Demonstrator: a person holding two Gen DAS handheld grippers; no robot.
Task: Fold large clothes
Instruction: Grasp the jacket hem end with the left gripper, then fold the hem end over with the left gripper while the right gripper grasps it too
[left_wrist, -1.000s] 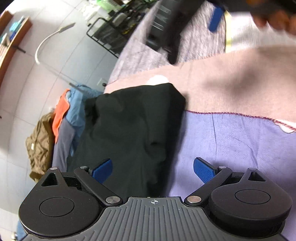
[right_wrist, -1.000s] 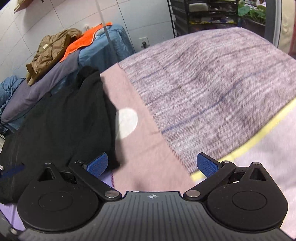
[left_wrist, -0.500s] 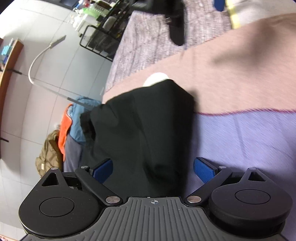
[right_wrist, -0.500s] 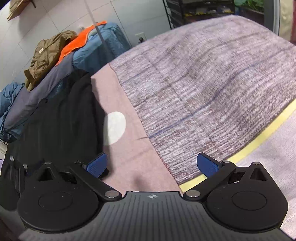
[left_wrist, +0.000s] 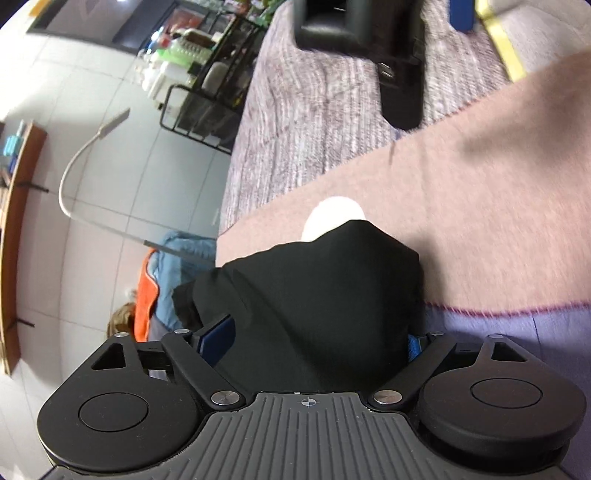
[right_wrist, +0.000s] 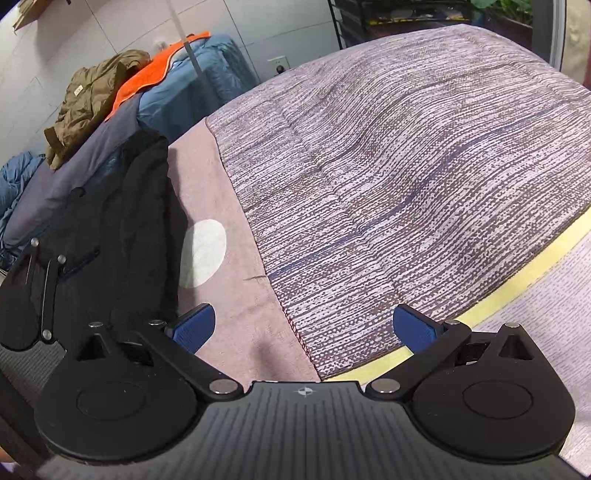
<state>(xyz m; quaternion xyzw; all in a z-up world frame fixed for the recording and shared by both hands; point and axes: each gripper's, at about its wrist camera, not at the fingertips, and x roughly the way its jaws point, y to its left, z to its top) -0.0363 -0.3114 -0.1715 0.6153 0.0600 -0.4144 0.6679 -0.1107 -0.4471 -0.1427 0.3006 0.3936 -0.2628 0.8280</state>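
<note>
While the black garment lies bunched at the bed's left side, these lines run left to right.

Far left: a heap of jackets (right_wrist: 99, 88) sits off the bed against the tiled wall, clear of the work.
Black garment (left_wrist: 325, 295): folded or bunched, on the pink sheet (left_wrist: 480, 221) near the bed's left edge, partly covering a white dot (right_wrist: 203, 254).
Left tool (left_wrist: 317, 334): fingers spread wide with the dark cloth bulging between them; only slivers of blue pad show, and I cannot tell whether they pinch it.
Step in hand: likely taking hold of the garment's near edge to make or carry a fold.
Next move: seems to call for closing on a full layer, then drawing it over flat toward the bed's middle.
Right tool (right_wrist: 303, 328): fingers wide apart, holding nothing, above the pink sheet and the grey woven blanket (right_wrist: 406, 184).
Edges: the garment sits close to the bed's drop-off, so cloth could slide off leftward.
Open room: the blanket to the right looks bare and broad, good for spreading.
</note>
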